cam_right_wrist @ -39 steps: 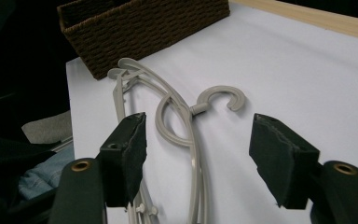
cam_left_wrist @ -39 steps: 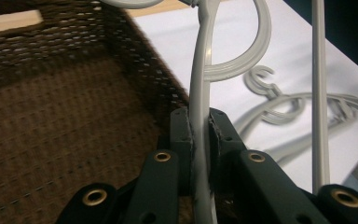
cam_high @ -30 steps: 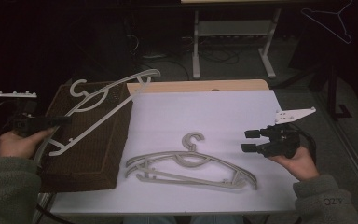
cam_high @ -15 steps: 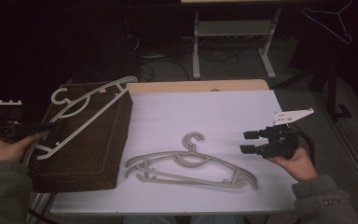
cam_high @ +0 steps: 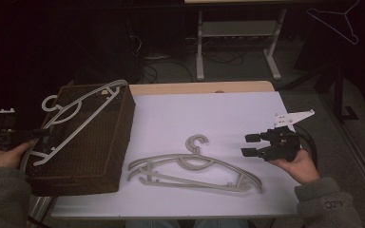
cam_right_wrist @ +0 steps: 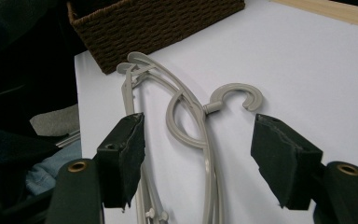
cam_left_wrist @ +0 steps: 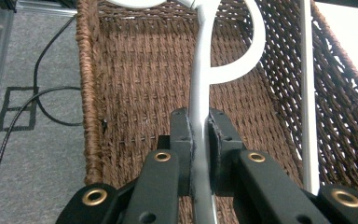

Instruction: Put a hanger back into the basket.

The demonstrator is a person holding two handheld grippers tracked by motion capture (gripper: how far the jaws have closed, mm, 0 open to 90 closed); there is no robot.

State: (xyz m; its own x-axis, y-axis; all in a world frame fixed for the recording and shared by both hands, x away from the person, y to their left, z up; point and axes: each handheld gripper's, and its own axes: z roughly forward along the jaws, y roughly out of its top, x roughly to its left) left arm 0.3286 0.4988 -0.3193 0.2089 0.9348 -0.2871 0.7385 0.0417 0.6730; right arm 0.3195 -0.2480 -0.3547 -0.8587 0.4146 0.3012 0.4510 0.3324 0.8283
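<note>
A person sits at a white-covered surface (cam_high: 209,118) with a two-jaw gripper in each hand. The left gripper (cam_high: 26,135), at the far left of the high view, has its jaws closed tight on the thin lower bar of a pale grey plastic hanger (cam_high: 76,111). The left gripper view looks straight along that bar (cam_left_wrist: 200,140), pinched between the two black pads, with the hanger's curved neck looping ahead.

This held hanger lies across the top of a brown woven basket (cam_high: 90,156) that sits at the left end of the surface. Its hook points to the far left corner, and its long axis runs diagonally from near left to far right over the basket's opening. It looks about ready to be lowered in.

A second grey hanger (cam_high: 195,168) lies flat on the surface just right of the basket, hook pointing away from the person, long axis running left to right.

The right gripper (cam_high: 252,145) hovers just to the right of it, jaws open and empty, pointing left toward it. In the right gripper view, the second hanger's hook and neck (cam_right_wrist: 228,100) sit between and beyond the open pads. The right hand is clearly the nearer one to this hanger, which lies leftward of its jaws.
</note>
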